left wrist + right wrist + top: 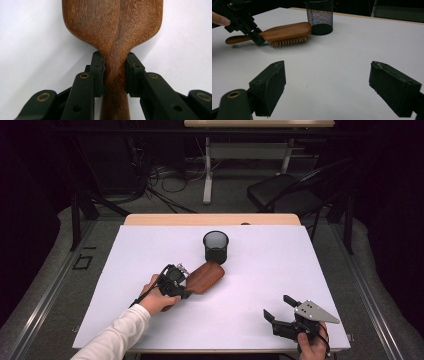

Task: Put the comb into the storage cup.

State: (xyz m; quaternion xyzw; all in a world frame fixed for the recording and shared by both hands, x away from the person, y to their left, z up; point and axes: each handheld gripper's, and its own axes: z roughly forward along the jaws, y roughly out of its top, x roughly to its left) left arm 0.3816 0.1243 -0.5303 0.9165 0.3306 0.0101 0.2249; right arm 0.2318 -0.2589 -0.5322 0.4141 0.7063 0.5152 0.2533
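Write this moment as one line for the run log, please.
left gripper: shut on hairbrush handle | right gripper: open, holds nothing | mesh cup: upright beside brush

Table (150,320): we see it carrying everything, its far edge toward the chair (285,190) beyond.
Mesh pen cup (216,246): we place it upright near the middle, toward the far edge.
Wooden hairbrush (206,276): we find it lying bristles down just before the cup, its head end just beside the cup's base, its handle pointing toward the near left corner.
Left gripper (187,287): we see it at the brush's neck, left of centre, one jaw on each side of the handle.
Right gripper (281,307): we see it at the near right corner, well apart from the brush.
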